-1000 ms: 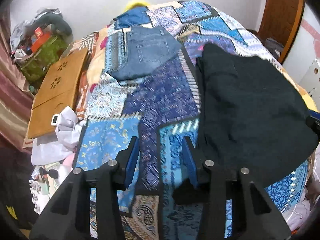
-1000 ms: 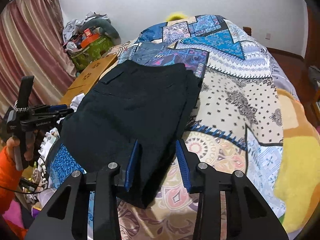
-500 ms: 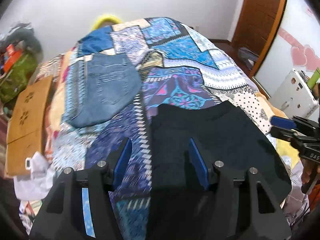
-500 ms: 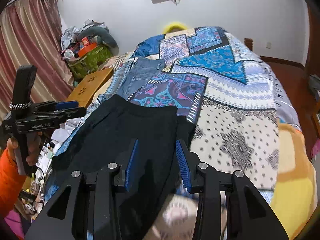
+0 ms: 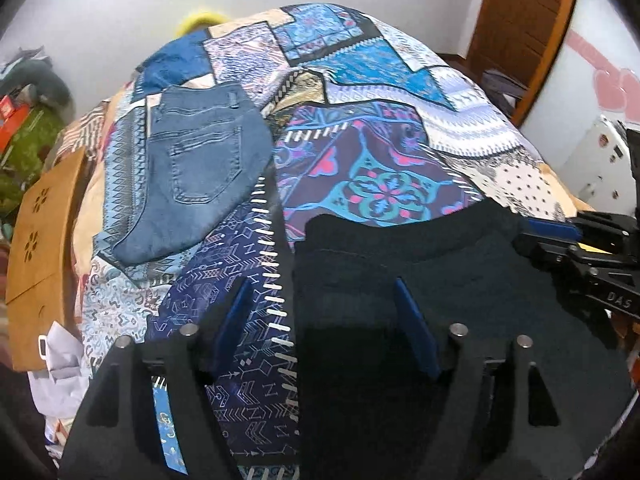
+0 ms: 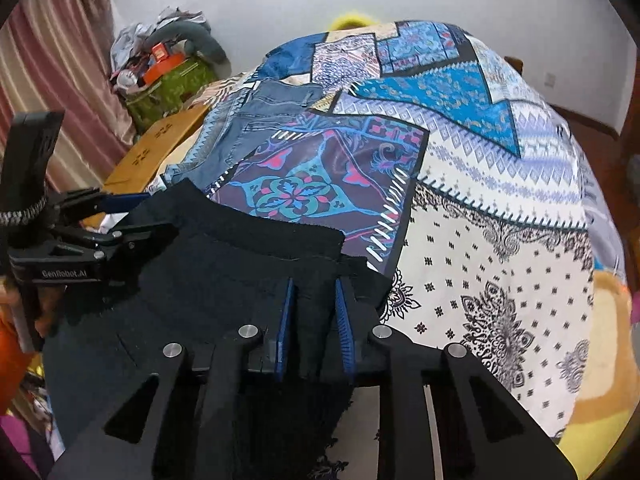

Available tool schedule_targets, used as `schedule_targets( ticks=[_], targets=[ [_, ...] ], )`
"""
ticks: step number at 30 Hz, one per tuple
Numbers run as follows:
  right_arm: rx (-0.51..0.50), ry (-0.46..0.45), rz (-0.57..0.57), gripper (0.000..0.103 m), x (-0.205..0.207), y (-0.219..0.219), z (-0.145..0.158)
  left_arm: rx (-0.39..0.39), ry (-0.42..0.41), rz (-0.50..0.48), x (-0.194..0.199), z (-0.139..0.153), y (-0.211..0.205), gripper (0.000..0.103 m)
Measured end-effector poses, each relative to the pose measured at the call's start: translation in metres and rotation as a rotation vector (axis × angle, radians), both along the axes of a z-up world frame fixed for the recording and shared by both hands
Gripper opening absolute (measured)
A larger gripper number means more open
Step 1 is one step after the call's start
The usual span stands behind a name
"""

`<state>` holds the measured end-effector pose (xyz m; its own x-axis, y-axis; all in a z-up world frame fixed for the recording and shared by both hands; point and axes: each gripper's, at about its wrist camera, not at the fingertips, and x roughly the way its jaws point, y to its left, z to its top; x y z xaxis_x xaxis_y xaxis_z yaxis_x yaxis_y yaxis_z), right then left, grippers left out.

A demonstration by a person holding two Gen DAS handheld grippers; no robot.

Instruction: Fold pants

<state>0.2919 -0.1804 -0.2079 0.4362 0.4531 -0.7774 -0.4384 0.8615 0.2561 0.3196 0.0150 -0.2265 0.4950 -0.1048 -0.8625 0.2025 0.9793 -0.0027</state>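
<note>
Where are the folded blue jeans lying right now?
The folded blue jeans lie on the patchwork bedspread, upper left in the left wrist view, beyond and apart from the black pants.

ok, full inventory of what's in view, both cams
black pants: 1, black, near edge of bed
jeans: 1, blue, folded, far left on bed
quilt: 1, blue patchwork, covers bed
board: 1, tan wood, left of bed
green bag: 1, green, clutter by curtain
curtain: 1, pink striped, left wall
door: 1, brown, far right
left gripper: open, straddling left edge of pants
right gripper: shut on pants
</note>
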Motion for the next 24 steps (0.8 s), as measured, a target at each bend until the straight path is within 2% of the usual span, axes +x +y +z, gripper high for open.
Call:
schedule_targets(
  ticks=[4,7,8,9,11,15,18,21,24],
  targets=[
    [-0.030,-0.008,0.005,0.017,-0.003,0.003,0.008,-0.025,0.002,0.008,-0.001,0.006,0.004,0.078],
    [-0.061,-0.045,-0.023,0.021,-0.011,0.003,0.023,-0.022,-0.016,0.025,-0.011,0.022,0.007,0.077],
    [-0.062,-0.054,-0.036,0.027,-0.013,0.001,0.028,-0.014,-0.043,0.036,-0.017,0.030,0.008,0.077],
    [-0.056,-0.061,-0.048,0.040,-0.015,-0.002,0.033,-0.011,-0.068,0.043,-0.023,0.038,0.010,0.077],
    [-0.026,-0.085,-0.074,0.053,-0.022,-0.009,0.045,-0.007,-0.103,0.050,-0.032,0.050,0.012,0.077],
    [0.001,-0.114,-0.082,0.067,-0.038,-0.013,0.064,-0.038,-0.113,0.035,-0.049,0.066,0.016,0.084],
    [0.022,-0.119,-0.080,0.080,-0.050,-0.013,0.070,-0.070,-0.088,0.027,-0.059,0.067,0.020,0.093],
    [0.051,-0.105,-0.069,0.084,-0.062,-0.012,0.066,-0.132,-0.015,0.046,-0.063,0.056,0.029,0.096],
    [0.069,-0.039,-0.070,0.085,-0.067,-0.010,0.048,-0.205,0.071,0.072,-0.064,0.040,0.039,0.096]
  ],
)
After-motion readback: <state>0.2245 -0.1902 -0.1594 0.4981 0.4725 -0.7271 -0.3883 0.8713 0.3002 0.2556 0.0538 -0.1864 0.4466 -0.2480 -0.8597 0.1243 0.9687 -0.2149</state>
